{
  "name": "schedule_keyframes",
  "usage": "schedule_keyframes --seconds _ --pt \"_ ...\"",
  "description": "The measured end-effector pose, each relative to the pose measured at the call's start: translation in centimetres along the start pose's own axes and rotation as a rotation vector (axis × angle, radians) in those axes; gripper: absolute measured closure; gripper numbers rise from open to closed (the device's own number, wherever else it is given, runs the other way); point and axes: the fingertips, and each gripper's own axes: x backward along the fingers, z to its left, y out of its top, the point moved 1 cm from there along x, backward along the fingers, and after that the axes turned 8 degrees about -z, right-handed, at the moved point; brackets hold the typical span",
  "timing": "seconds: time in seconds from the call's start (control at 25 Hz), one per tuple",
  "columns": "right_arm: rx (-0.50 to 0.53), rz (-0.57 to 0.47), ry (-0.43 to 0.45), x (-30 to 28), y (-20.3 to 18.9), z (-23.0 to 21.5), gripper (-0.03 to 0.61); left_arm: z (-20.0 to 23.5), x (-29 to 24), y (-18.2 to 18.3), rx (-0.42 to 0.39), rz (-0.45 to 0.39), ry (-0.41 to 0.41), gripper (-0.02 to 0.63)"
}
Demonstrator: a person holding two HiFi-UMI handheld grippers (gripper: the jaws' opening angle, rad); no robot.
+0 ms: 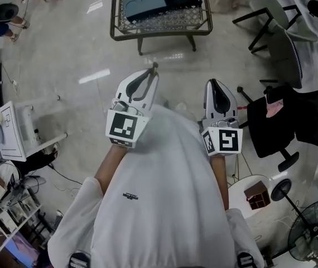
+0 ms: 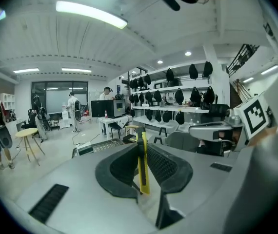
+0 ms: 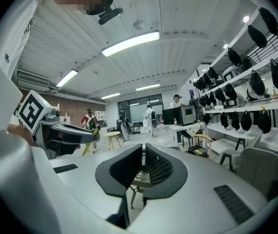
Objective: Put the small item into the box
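Left gripper, fingers clamped on yellow utility knife; right gripper, fingers closed, empty; dark box, upper centre, contents unclear.

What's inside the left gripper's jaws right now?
A thin yellow item with a dark strip stands on edge, clamped in the left gripper and poking out past its jaw tips. The pads cover its near end, so its full length can't be seen.

I'm looking down at the person, who is wearing a white short-sleeved T-shirt with a small dark print (too small to read), while the white-shelled, dark-padded left gripper and right gripper are showing black-and-white marker cubes.
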Motion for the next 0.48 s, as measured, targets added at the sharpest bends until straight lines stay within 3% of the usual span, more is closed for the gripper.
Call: schedule_keyframes --seconds 0.24,0.48 --pt "-0.002 -0.028 -0.01 0.7 0.4 -2.1 0.577 -1.4 -1.6 0.3 0.02 -0.008 0.005 0.558" --pt "0.077 -0.002 0.0 -1.3 0.4 -3.8 0.577 -0.9 -4.7 0.9 0.016 -0.027 0.006 0.558"
